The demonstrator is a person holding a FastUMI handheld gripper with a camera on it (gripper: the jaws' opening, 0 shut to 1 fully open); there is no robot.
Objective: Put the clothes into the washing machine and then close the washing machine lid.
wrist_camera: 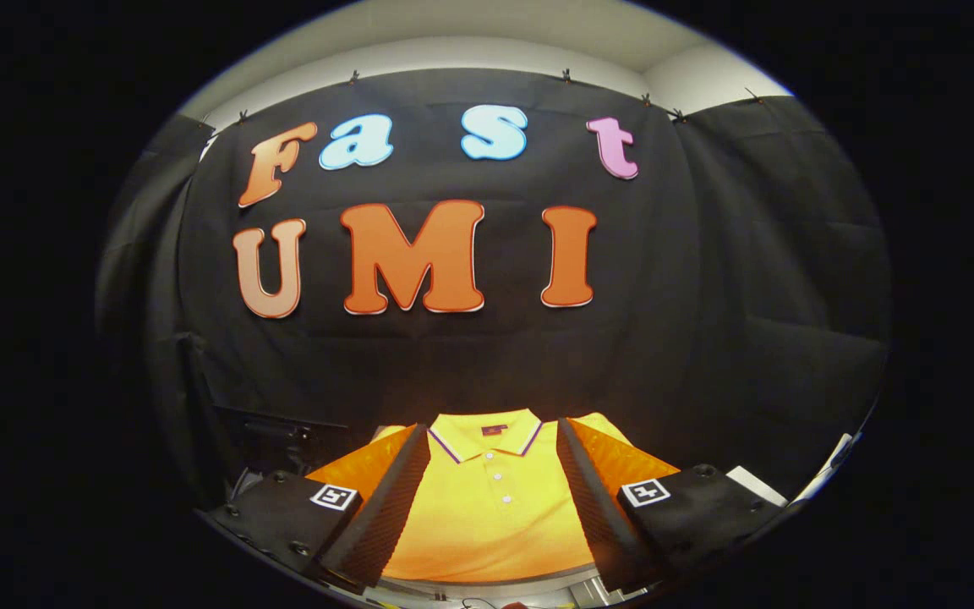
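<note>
Black booth wall behind; gripper (494, 474) jaws apart, apparently clear of yellow polo shirt (491, 507).

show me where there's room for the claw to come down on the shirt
The claw is open, fingers apart over the yellow polo shirt. The free patch is the button placket and chest between them. Both sleeves sit under the fingers, crowded there.

No readable text stands on the things here. Each finger of the tongs (494, 499) carries a square black-and-white marker tag (334, 496), a pattern rather than words. Between the fingers, the yellow polo shirt (491, 516) has a small collar label (494, 430), too tiny to read.
</note>
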